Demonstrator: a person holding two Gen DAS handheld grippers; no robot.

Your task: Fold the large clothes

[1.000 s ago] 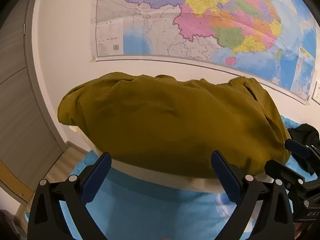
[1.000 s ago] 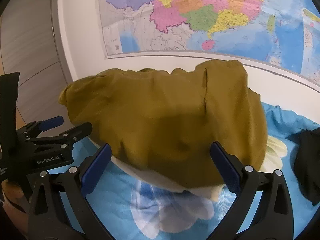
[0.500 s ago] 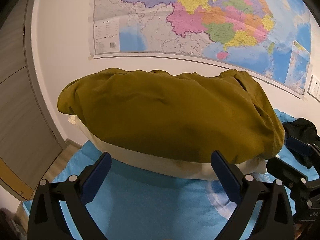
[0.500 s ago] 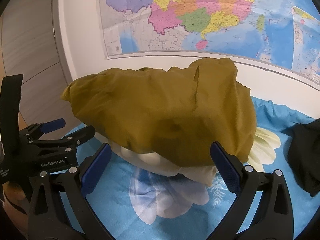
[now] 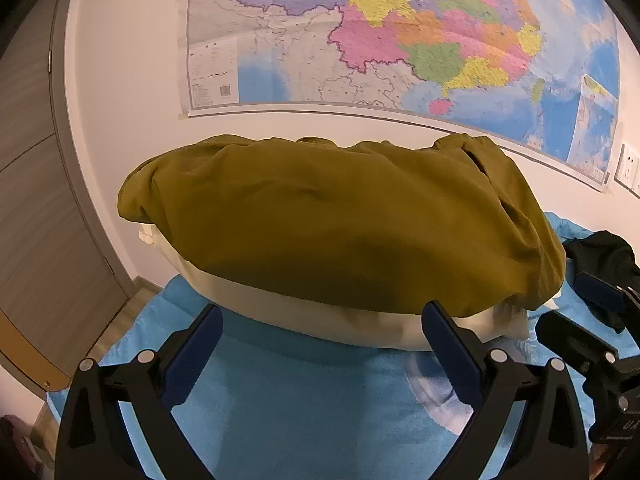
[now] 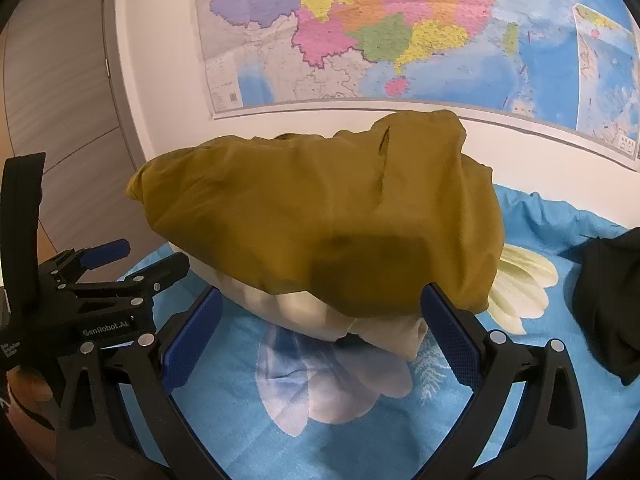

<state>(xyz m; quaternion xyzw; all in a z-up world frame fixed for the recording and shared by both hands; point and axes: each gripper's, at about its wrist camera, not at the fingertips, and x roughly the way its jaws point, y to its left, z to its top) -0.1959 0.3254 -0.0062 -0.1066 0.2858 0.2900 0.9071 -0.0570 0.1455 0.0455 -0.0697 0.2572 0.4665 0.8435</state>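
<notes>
The left hand-held gripper (image 5: 320, 344) and the right hand-held gripper (image 6: 320, 332) are both spread wide and hold nothing, low over the blue bed cover (image 5: 304, 396). At 12 o'clock the big mustard-yellow garment (image 5: 340, 232) lies on a cream pillow (image 5: 320, 316), below the wall map (image 5: 400, 40). Only the right view shows the white flower print (image 6: 524, 284) at 3 o'clock; both show black clothes (image 6: 608, 300) there.

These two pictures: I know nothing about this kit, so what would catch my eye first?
Probably the mustard-coloured garment, draped in a mound over a cream pillow on a blue flowered bedspread. Behind it a bright wall map fills the white wall. At the bottom the left gripper and right gripper stand wide open and empty, and a black garment lies at the right.
</notes>
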